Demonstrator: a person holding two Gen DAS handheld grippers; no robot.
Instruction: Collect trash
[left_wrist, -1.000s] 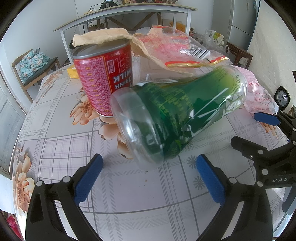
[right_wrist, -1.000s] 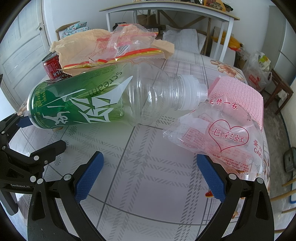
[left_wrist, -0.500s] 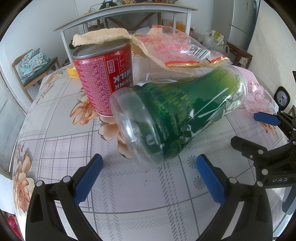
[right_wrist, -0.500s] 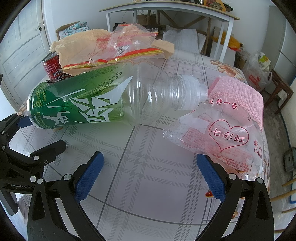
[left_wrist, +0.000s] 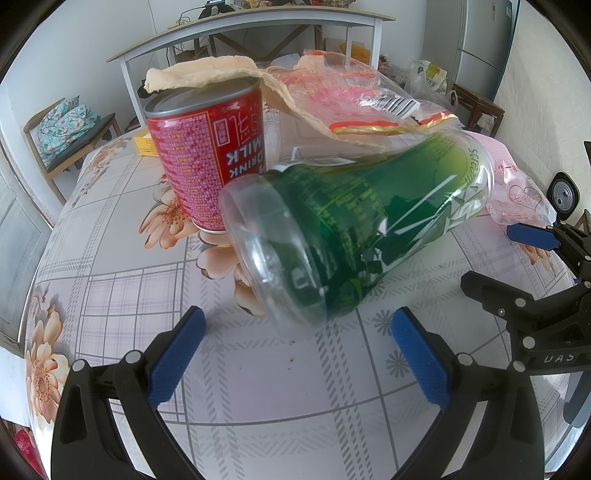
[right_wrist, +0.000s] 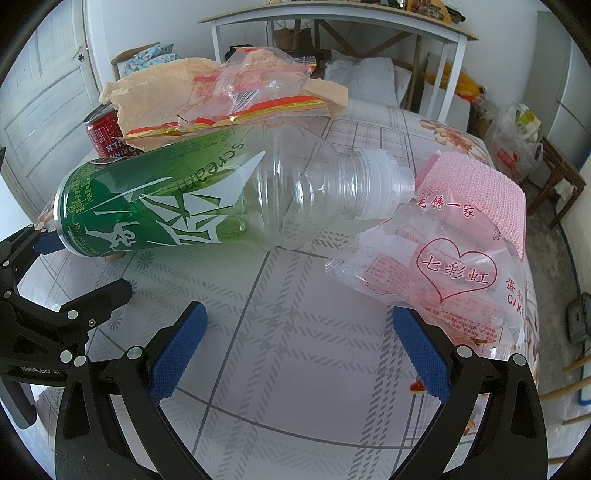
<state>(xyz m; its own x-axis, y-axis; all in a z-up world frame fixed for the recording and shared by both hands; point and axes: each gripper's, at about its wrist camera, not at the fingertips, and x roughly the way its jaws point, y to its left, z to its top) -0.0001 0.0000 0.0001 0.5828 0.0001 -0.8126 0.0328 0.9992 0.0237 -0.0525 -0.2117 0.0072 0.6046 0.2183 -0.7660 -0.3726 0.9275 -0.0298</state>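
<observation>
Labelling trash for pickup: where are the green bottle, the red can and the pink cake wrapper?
green bottle (right_wrist: 155, 199), right wrist view, label.
red can (left_wrist: 207, 162), left wrist view, side wall.
pink cake wrapper (right_wrist: 454, 269), right wrist view, heart print.

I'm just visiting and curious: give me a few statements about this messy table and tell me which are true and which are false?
1. The green-labelled bottle lies on its side on the table. True.
2. The bottle's cap is missing. False: a clear cap is on its neck.
3. The red can stands upside down, with a crumpled brown paper resting on top. True.
4. The left gripper is clamped on the bottle. False: it is open, with the bottle's base in front of it.
5. The pink cake wrapper lies near the bottle's cap end. True.
6. The right gripper holds the can. False: it is open and empty.
</observation>
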